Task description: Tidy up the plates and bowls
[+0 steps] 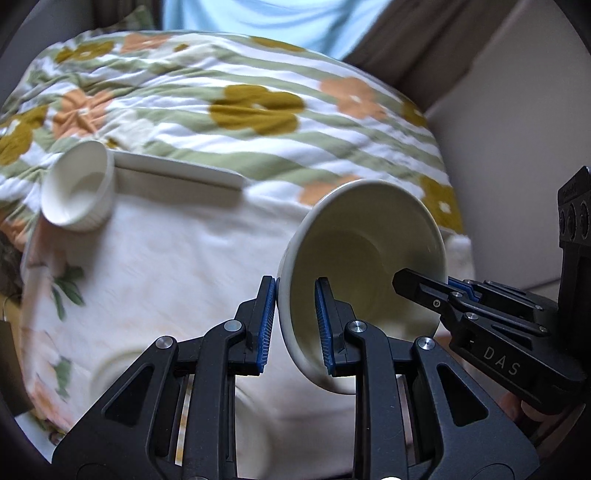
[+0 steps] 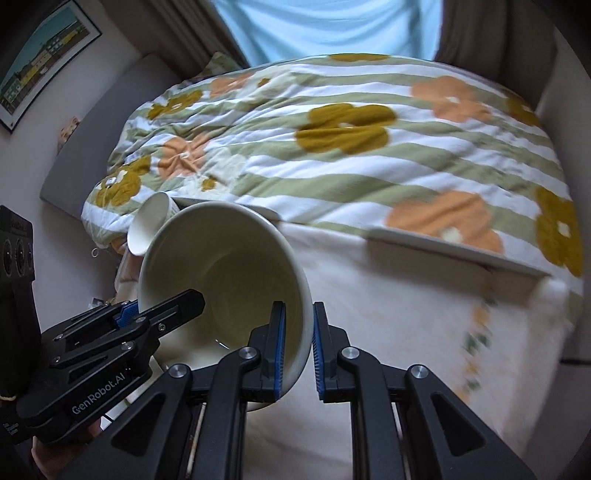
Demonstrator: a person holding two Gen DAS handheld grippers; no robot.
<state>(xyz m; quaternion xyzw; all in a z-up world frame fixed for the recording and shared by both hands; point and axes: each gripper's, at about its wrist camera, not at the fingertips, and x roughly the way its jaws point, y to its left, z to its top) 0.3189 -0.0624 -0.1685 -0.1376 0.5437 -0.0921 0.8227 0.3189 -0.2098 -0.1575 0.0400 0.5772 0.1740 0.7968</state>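
A cream bowl hangs tilted above the white blanket, its opening facing the cameras. My left gripper is shut on one side of its wall, one pad inside and one outside. On the opposite side of the rim my right gripper is shut the same way. A small white ribbed cup lies tipped on the bed beyond the bowl, touching the end of a flat white rectangular plate.
A floral striped quilt covers the far half of the bed, a white blanket the near half. Another flat pale rectangular plate lies at the quilt's edge. A person in a light blue top stands beyond. A framed picture hangs on the left wall.
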